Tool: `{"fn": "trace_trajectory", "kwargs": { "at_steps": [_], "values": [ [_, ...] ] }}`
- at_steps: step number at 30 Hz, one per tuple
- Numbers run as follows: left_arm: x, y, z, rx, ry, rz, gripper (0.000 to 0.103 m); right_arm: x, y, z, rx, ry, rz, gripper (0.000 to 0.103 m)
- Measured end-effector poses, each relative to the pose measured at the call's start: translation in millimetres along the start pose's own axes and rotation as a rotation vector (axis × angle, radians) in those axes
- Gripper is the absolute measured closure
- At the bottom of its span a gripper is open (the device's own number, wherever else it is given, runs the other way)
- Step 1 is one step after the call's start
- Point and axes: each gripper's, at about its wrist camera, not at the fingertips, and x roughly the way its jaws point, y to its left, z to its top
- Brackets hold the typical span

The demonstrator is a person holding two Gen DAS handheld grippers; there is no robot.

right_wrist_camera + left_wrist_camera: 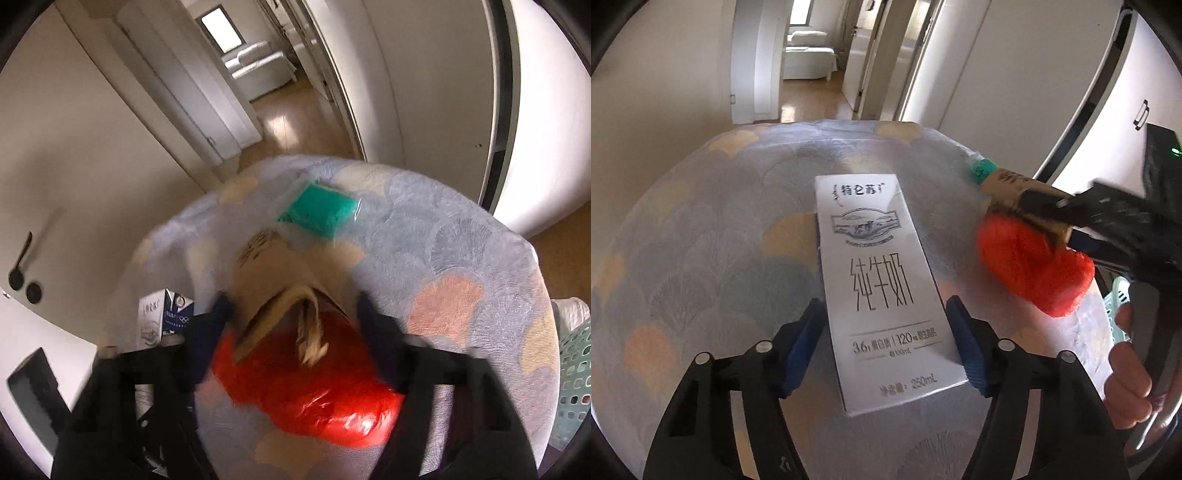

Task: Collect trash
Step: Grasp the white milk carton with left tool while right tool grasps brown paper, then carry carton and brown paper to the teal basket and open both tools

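The white rectangular milk carton (882, 291) is lying flat on the round table with the pale blue fan-patterned cloth (701, 236), and serves as the landmark here. The left gripper (886, 347) is straddling the carton's near end, its blue pads (801, 350) sitting just beside the carton's long edges; whether they are pressing on it cannot be told. To the right of the carton, the right gripper (1049, 214) is pinching a folded piece of brown cardboard (1008, 188) together with a crumpled red plastic bag (1034, 269). Beyond the cardboard, farther from the carton, a teal packet in clear wrap (321, 210) is lying on the cloth. A pale green plastic basket (576, 380) is standing past the table's right edge.
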Motion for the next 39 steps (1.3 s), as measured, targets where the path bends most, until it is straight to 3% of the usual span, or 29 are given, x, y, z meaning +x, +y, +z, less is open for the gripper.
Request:
{"fn": "trace_trajectory", "kwargs": {
  "at_steps": [3,10,16,23,30,39],
  "values": [
    [-1.4,-1.0,-2.4,0.019,-0.018,-0.009,0.049,3.2,2.8,-2.6,-0.011,0.000,-0.013,0.074],
    [-5.9,6.6,3.6,-0.007,-0.044,-0.060,0.051,-38.8,26.1,-15.6,-0.093,-0.150,0.047,0.076],
    [-39.8,-9.3,6.3,0.030,-0.138,-0.104,0.051,-81.6,26.1,-24.7,-0.100,-0.268,0.088,0.076],
    [-70.1,-27.2,7.5,0.060,-0.221,-0.094,0.051,-94.4,13.5,-41.9,-0.090,-0.252,0.102,0.071],
    [-75.4,-27.9,0.0,0.070,-0.209,-0.105,0.051,-82.5,-6.3,-71.0,-0.042,-0.207,0.154,0.065],
    [-83.4,-33.1,-13.0,0.112,-0.220,-0.133,0.050,-99.7,-4.8,-86.7,-0.051,-0.253,0.182,0.063]
  ]
}}
